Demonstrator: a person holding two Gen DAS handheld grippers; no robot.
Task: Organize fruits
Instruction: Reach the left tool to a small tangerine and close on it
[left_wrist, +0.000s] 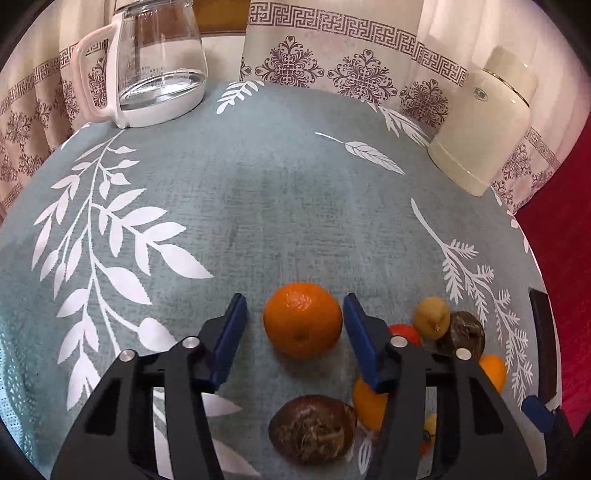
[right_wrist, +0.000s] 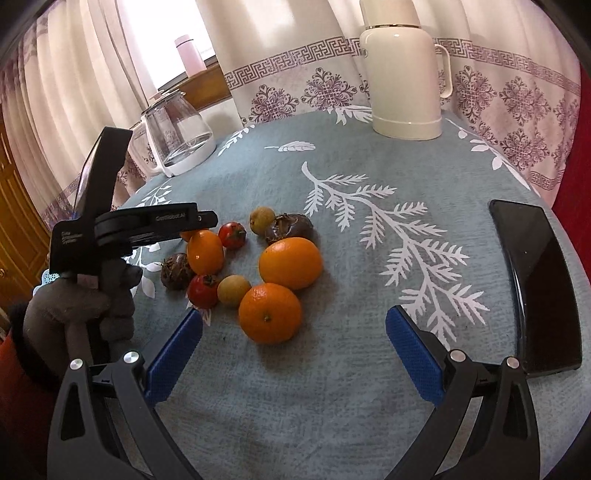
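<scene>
orange (left_wrist: 303, 319) between open hand-held gripper (left_wrist: 294, 314) fingers

The tablecloth (right_wrist: 332, 387) is a matt, coarsely woven blue-grey cloth printed with white leaves. On it stand a clear glass kettle (left_wrist: 162, 62) with a white plastic base and a smooth, glossy cream flask (right_wrist: 404, 85), beside a shiny black tray (right_wrist: 535, 280). The orange (left_wrist: 303, 319) has dimpled, slightly glossy skin.
</scene>
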